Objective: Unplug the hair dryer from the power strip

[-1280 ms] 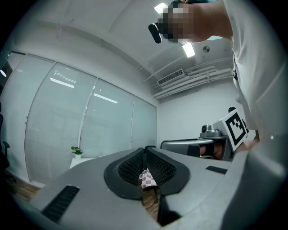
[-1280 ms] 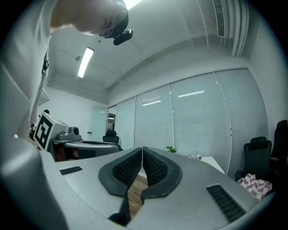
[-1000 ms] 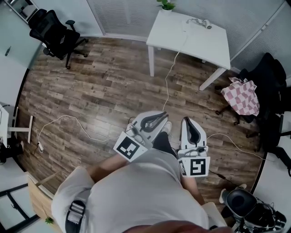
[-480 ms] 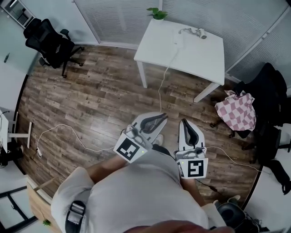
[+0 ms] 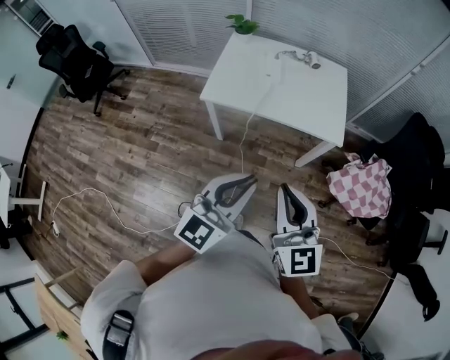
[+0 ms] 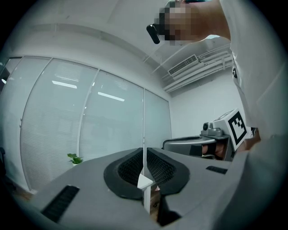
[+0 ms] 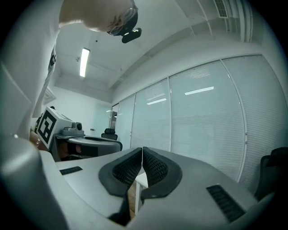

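Overhead, head view: hair dryer (image 5: 304, 58) on far side of white table (image 5: 309, 98), well apart from both grippers. White cord (image 5: 244, 137) trails off table to floor. Power strip not made out. Left gripper (image 5: 247, 182) and right gripper (image 5: 284, 191) near, side by side.
Left gripper view: jaws together, nothing between.
Right gripper view: jaws together, empty.
Handling, judged: plug rigid, smooth, tightly seated. Take hold of plug body, not limp cord.

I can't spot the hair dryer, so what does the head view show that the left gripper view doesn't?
Only the head view: the small white device and its cord atop the white table, and a checked cloth. Only the left gripper view: a ceiling vent, and the pads of the left gripper meeting with nothing between. Both: the potted plant, the blinds, the right gripper.
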A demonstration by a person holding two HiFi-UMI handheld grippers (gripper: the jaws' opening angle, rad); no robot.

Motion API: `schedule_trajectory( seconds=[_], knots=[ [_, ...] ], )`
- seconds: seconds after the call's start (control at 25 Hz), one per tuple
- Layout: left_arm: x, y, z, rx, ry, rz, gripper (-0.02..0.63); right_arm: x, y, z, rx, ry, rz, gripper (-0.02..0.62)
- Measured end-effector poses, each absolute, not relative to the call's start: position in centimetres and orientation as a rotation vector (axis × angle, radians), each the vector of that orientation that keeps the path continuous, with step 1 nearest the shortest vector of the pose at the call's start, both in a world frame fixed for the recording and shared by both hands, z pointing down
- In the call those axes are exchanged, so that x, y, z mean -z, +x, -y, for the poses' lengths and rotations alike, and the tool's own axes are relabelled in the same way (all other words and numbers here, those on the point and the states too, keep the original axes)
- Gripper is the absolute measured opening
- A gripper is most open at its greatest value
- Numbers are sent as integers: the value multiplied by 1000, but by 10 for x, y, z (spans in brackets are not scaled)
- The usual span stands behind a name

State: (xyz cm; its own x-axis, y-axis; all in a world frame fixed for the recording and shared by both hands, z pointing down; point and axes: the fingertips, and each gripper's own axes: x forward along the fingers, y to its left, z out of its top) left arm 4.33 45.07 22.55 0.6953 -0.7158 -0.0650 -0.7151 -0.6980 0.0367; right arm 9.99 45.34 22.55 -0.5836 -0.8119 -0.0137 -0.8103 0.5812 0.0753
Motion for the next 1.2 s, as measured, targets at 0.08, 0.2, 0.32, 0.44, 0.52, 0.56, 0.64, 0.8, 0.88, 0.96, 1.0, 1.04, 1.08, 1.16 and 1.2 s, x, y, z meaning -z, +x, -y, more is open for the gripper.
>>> schedule_trajectory(
  seconds=[0.08, 0.2, 0.32, 0.44, 0.52, 0.56, 0.64, 0.8, 0.88, 0.96, 1.0, 1.04, 1.08, 1.16, 1.2],
  knots=[
    [-228, 43, -445, 104, 2880, 1219, 52, -226, 98, -448, 131, 1403, 2781, 32],
    [-230, 43, -436, 104, 2876, 1221, 52, -230, 94, -438, 126, 1387, 2789, 32],
    [-230, 42, -426, 114, 2887, 1225, 52, -233, 92, -429, 114, 1390, 2787, 32],
    [-231, 44, -413, 132, 2895, 1213, 51, -237, 94, -417, 127, 1399, 2774, 32],
    [-231, 44, -401, 139, 2903, 1202, 52, -239, 93, -405, 132, 1407, 2763, 32],
    [-231, 43, -394, 143, 2905, 1199, 52, -240, 92, -399, 133, 1411, 2760, 32],
    [-233, 42, -380, 139, 2912, 1189, 51, -240, 91, -384, 141, 1422, 2755, 32],
    [-236, 39, -346, 120, 2938, 1166, 52, -242, 88, -347, 137, 1441, 2747, 32],
    [-235, 35, -328, 130, 2939, 1158, 51, -243, 85, -327, 132, 1450, 2742, 32],
    [-236, 29, -309, 115, 2948, 1145, 51, -243, 79, -308, 130, 1455, 2737, 32],
    [-237, 26, -298, 106, 2951, 1137, 52, -243, 75, -298, 128, 1460, 2735, 32],
    [-238, 23, -288, 99, 2953, 1129, 52, -242, 71, -288, 126, 1466, 2734, 32],
    [-238, 20, -278, 99, 2955, 1122, 52, -241, 68, -278, 122, 1475, 2733, 32],
    [-238, 14, -256, 109, 2955, 1108, 52, -240, 62, -257, 115, 1489, 2725, 32],
    [-237, 11, -246, 112, 2953, 1103, 52, -239, 58, -247, 110, 1496, 2722, 32]
  ],
)
